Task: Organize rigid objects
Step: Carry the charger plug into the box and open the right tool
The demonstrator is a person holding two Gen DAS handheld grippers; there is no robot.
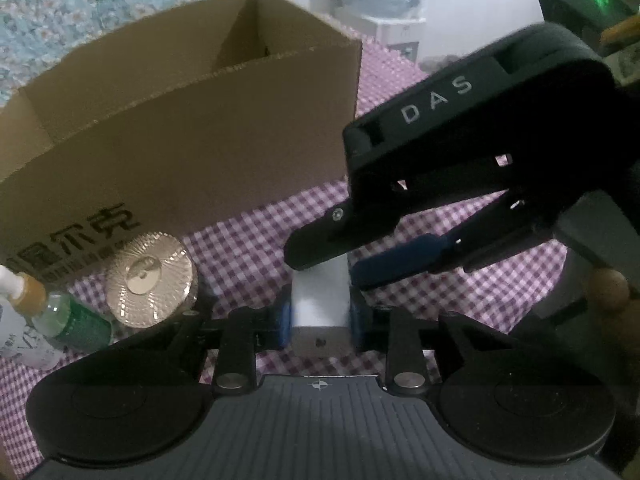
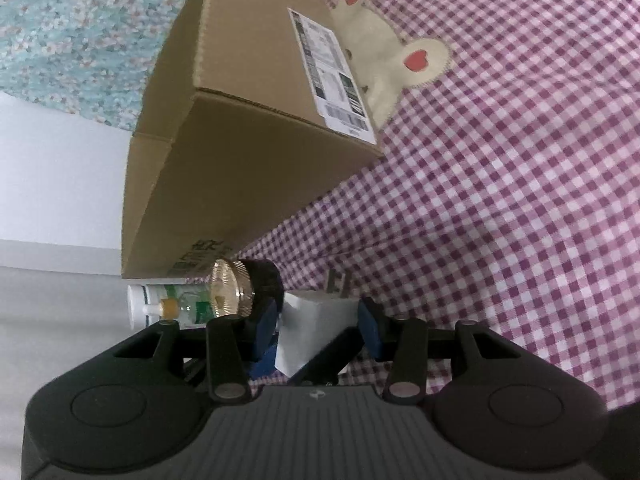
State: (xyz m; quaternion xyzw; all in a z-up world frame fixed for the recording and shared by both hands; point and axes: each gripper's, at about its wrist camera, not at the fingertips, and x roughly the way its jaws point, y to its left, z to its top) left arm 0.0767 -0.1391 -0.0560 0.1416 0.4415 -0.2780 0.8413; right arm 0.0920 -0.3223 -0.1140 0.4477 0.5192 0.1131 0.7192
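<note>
Left wrist view: a plastic bottle (image 1: 68, 320) and a gold-lidded jar (image 1: 154, 280) are seen at 8 o'clock, before the open cardboard box (image 1: 192, 120) at 11 o'clock. The white block (image 1: 320, 312) is clamped at centre by the left gripper (image 1: 320, 320), on the checked cloth (image 1: 248, 240). The right gripper (image 1: 344, 256), entering from 3 o'clock, is set narrowly about the block's far end; contact cannot be told. A plush toy (image 2: 384, 60) is seen at 1 o'clock in the right wrist view.

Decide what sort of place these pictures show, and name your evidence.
Probably a home, perhaps a bedroom: a checked cloth under a cardboard box, a plush toy and floral fabric behind.
</note>
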